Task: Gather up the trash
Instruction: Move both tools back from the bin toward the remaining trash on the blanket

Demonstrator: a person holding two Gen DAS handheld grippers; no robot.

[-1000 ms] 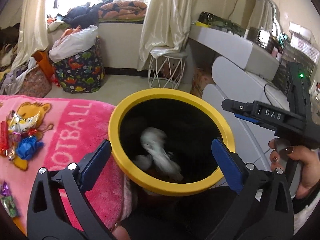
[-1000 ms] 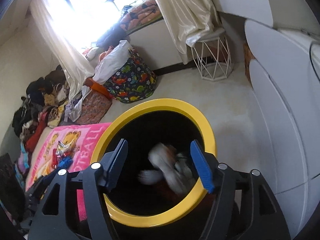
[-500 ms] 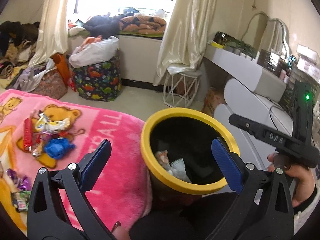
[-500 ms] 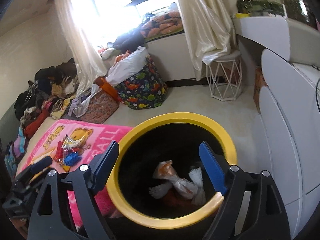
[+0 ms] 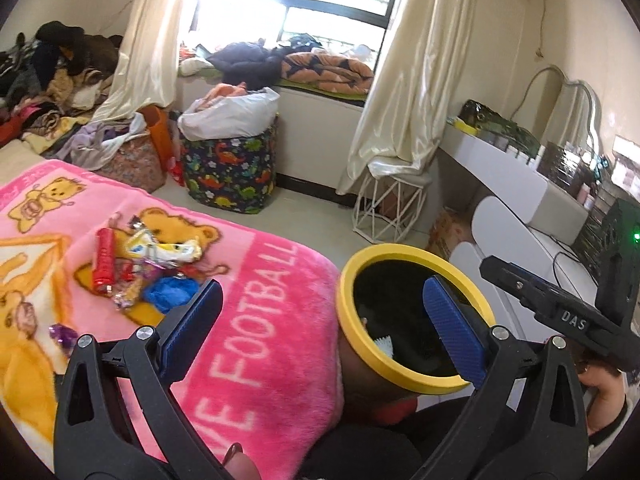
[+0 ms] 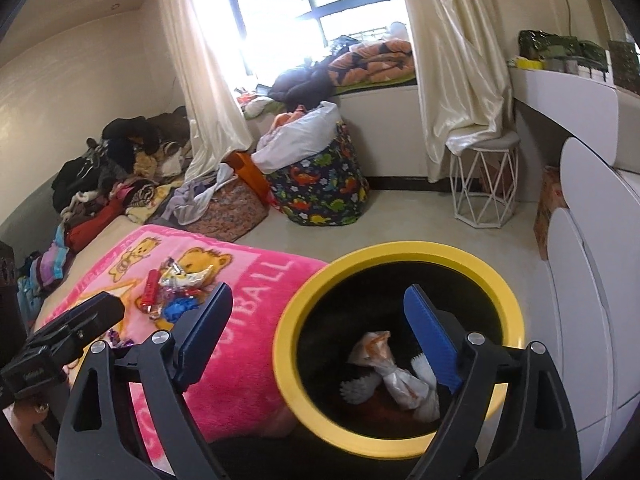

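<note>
Bedroom, pink blanket (image 5: 256, 320) | wrapper pile (image 5: 144, 264) beside yellow-rimmed bin (image 6: 400, 256) | left hand-held gripper (image 5: 324, 324) apart, empty | right hand-held gripper (image 6: 320, 332) opening, empty | advisable: pinch one wrapper low, avoid snagging blanket.

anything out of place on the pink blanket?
Yes. A loose pile of wrappers and a red tube lies on the pink blanket, not in the yellow-rimmed bin beside it.

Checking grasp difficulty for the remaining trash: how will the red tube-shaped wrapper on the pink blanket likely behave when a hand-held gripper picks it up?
The red tube-shaped wrapper looks like thin foil or plastic, so it is probably light and may crumple. Its round shape suggests it could roll when nudged, though the plush pink blanket should damp that. It touches other wrappers, which may shift or come up with it.
</note>
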